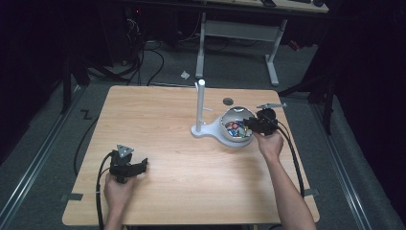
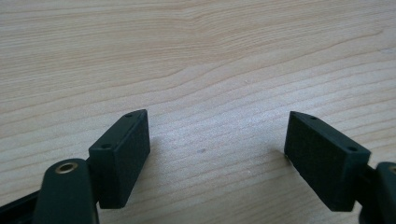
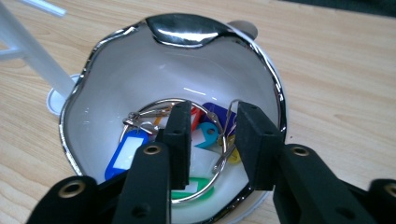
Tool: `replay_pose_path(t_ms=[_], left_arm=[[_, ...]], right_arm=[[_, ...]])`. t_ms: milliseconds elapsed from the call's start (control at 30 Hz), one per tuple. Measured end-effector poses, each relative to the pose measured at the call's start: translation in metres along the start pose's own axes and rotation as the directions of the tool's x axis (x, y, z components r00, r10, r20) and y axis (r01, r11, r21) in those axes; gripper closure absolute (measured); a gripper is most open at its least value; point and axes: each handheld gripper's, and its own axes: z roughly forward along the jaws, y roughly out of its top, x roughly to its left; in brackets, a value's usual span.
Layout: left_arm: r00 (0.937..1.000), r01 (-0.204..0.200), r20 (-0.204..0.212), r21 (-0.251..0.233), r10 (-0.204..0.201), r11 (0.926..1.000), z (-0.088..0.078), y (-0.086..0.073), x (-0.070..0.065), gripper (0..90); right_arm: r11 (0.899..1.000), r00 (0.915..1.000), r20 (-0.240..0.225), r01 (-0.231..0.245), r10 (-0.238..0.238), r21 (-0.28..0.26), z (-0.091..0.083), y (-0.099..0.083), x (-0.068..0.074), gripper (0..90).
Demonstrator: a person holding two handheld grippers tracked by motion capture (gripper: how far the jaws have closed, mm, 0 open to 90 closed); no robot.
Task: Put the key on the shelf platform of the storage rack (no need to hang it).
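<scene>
Inside bowl (image 3: 116, 79), right gripper (image 3: 212, 140) straddles key tags (image 3: 123, 156).

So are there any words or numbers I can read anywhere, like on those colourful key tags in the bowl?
None can be read.
Blue key tag: its white paper window looks blank.
Teal key tag and green key tag: no writing shows; the right gripper partly hides them.
Bowl, white stand, table: no label or sign.
</scene>
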Motion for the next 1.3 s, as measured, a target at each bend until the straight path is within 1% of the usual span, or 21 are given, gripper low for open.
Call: replay_pose_path(t_ms=[67,100,167,233,267,300,367,433,500,533,633,667,700,733,867,933,967,1133,1200,1267,1300], left_arm=[[1.0,0.001,0.0,0.0,-0.001,1.0,0.0,0.0,0.0,22.8],[1.0,0.0,0.0,0.0,0.0,1.0,0.0,0.0,0.0,22.8],[1.0,0.0,-0.001,0.0,0.0,1.0,0.0,0.0,0.0,22.8],[1.0,0.0,0.0,0.0,0.0,1.0,0.0,0.0,0.0,22.8],[1.0,0.001,0.0,-0.001,-0.001,1.0,0.0,0.0,0.0,22.8],[1.0,0.001,0.0,-0.001,-0.001,1.0,0.0,0.0,0.0,22.8],[1.0,0.0,0.0,0.0,0.0,1.0,0.0,0.0,0.0,22.8],[1.0,-0.001,-0.001,0.001,0.001,1.0,0.0,0.0,0.0,22.7],[1.0,-0.001,-0.002,0.0,0.001,1.0,0.0,0.0,0.0,22.7],[1.0,-0.002,-0.002,0.002,0.002,1.0,0.0,0.0,0.0,22.8],[1.0,-0.001,-0.002,0.001,0.001,1.0,0.0,0.0,0.0,22.8],[1.0,-0.002,-0.002,0.002,0.002,1.0,0.0,0.0,0.0,22.8],[1.0,-0.002,-0.002,0.002,0.002,1.0,0.0,0.0,0.0,22.8],[1.0,-0.002,-0.002,0.002,0.002,1.0,0.0,0.0,0.0,22.8],[1.0,-0.003,-0.002,0.002,0.003,1.0,0.0,0.0,0.0,22.8],[1.0,-0.002,-0.002,0.002,0.002,1.0,0.0,0.0,0.0,22.8],[1.0,-0.001,-0.002,0.002,0.001,1.0,0.0,0.0,0.0,22.8],[1.0,-0.003,-0.002,0.002,0.003,1.0,0.0,0.0,0.0,22.8],[1.0,-0.003,-0.003,0.002,0.003,1.0,0.0,0.0,-0.001,22.9],[1.0,-0.003,-0.002,0.002,0.003,1.0,0.0,0.0,0.0,22.8],[1.0,-0.003,-0.002,0.002,0.003,1.0,0.0,0.0,0.0,22.9]], right_arm=[[1.0,1.0,0.0,0.009,-0.009,-0.006,-0.002,0.0,0.0,64.8],[1.0,0.9998,-0.006,0.019,-0.019,-0.019,-0.007,0.001,0.001,61.8],[1.0,0.9998,-0.004,0.021,-0.021,-0.022,-0.01,0.001,0.002,60.7],[0.999,0.9994,0.004,0.035,-0.035,-0.031,-0.015,0.001,0.004,58.7],[0.998,0.9988,0.011,0.047,-0.047,-0.043,-0.02,0.002,0.004,57.1],[0.998,0.9988,0.011,0.047,-0.047,-0.043,-0.02,0.002,0.004,57.1],[0.997,0.999,0.015,0.043,-0.042,-0.069,-0.026,0.001,0.003,55.9],[0.996,0.9998,0.013,0.017,-0.016,-0.083,-0.034,-0.003,-0.001,53.9],[0.996,0.9997,0.013,0.019,-0.018,-0.082,-0.035,-0.004,-0.002,52.9],[0.998,0.9998,0.017,0.014,-0.013,-0.069,-0.039,-0.006,-0.004,51.9],[0.997,0.9997,0.019,0.015,-0.014,-0.072,-0.044,-0.007,-0.004,51.0],[0.996,0.9998,0.015,0.016,-0.015,-0.086,-0.05,-0.007,-0.004,50.3],[0.996,0.9998,0.015,0.016,-0.015,-0.086,-0.05,-0.007,-0.004,50.3],[0.995,0.9997,0.013,0.022,-0.021,-0.095,-0.056,-0.007,-0.003,49.5],[0.995,0.9988,0.02,0.045,-0.044,-0.093,-0.062,-0.009,0.0,49.1],[0.995,0.9987,0.016,0.05,-0.048,-0.091,-0.065,-0.011,0.001,49.2],[0.993,0.999,0.019,0.042,-0.04,-0.113,-0.069,-0.016,0.002,49.9],[0.994,0.9987,0.025,0.046,-0.044,-0.104,-0.074,-0.02,0.002,49.5],[0.992,0.9983,0.028,0.054,-0.051,-0.115,-0.082,-0.021,0.004,49.3],[0.992,0.9983,0.029,0.055,-0.052,-0.118,-0.084,-0.022,0.004,49.2],[0.991,0.9984,0.027,0.053,-0.05,-0.121,-0.088,-0.023,0.005,49.1]])
